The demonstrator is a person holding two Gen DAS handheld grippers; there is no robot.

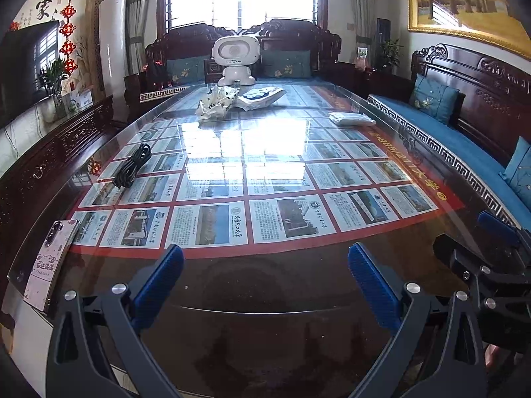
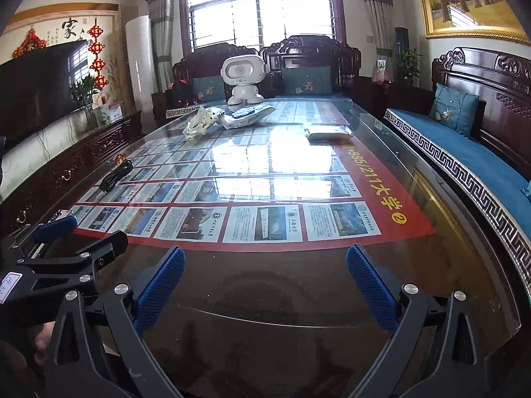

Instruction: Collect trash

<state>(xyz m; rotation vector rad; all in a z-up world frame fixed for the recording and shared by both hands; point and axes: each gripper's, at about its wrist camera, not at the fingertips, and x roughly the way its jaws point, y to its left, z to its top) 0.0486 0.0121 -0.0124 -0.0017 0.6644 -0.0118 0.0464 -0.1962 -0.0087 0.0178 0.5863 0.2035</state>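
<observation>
3 wrappers (image 1: pixel 217 102) far end of table (image 1: pixel 265 285); L gripper (image 1: pixel 265 285), R gripper (image 2: pixel 265 285) jaws released.

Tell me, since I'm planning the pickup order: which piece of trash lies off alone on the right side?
The flat white packet near the table's right edge; the crumpled spotted wrapper and blue-printed bag lie together by the white toy robot.
</observation>
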